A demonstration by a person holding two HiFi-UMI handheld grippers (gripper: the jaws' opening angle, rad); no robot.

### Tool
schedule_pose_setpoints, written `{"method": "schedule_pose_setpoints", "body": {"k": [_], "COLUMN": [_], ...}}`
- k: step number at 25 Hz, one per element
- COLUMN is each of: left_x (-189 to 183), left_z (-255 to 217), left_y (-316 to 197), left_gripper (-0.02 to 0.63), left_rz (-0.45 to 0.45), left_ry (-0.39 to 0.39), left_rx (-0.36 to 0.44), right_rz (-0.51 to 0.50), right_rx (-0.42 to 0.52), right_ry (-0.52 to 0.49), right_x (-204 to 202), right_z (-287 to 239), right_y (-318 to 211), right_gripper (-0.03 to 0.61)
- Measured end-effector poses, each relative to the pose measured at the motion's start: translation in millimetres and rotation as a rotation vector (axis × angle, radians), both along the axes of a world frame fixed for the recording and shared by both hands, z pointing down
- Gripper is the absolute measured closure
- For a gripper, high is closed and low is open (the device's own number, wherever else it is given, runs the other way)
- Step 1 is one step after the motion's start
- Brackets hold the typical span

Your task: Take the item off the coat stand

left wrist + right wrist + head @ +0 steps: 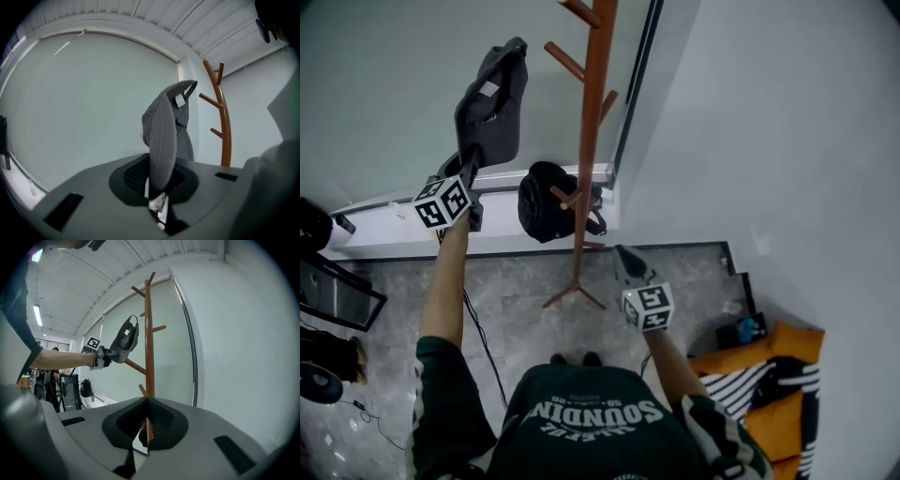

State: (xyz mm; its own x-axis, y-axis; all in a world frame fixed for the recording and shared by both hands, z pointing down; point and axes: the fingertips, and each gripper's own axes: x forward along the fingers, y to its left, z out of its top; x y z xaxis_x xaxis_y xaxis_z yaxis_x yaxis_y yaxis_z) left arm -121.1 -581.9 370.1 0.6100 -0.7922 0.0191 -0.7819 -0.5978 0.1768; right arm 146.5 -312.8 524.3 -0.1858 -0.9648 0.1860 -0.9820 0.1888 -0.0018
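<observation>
Gripping the stiff brim of a dark grey fabric baseball cap [493,101], the left gripper [473,157] is holding it up in the air on an outstretched arm. In the left gripper view the jaws are clenching on the brim's edge, and the cap [165,133] is standing upright above them with its white inner label facing out. The cap is sitting off the pegs of the tall reddish-brown wooden coat stand [592,141]. In the head view it is hanging to the left of the pole with a clear gap between them, in front of the pale window blind.

The right gripper view is showing the same thing from the side: the cap [125,340] is hanging just left of the coat stand [149,343], above one slanted peg and touching none.

The right gripper [628,259] is hovering lower, near the foot of the pole, pointing toward it. Its jaws are lying together with only a thin slit between them and nothing in their grasp.

A black fabric bag [546,201] is hanging on a low peg of the stand, above the white window ledge [394,232]. The stand's feet are resting on the grey stone floor [516,291]. Orange and black-and-white striped cloth [769,375] is lying at the lower right.
</observation>
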Motion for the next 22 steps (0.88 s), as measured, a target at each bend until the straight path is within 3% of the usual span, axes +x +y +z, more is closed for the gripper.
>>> {"method": "schedule_pose_setpoints", "body": {"k": [13, 22], "left_x": [-50, -55], "left_z": [56, 119], "left_y": [60, 122], "left_gripper": [0.591, 0.591], "left_rz": [-0.046, -0.051], "left_ry": [-0.032, -0.042], "left_rx": [-0.04, -0.099], "right_rz": [-0.054, -0.043], "right_rx": [0.01, 0.027], "right_ry": [0.004, 0.002], "right_x": [-20, -20], "right_z": [5, 1], "right_y": [-15, -18], "right_gripper": [0.58, 0.58]}}
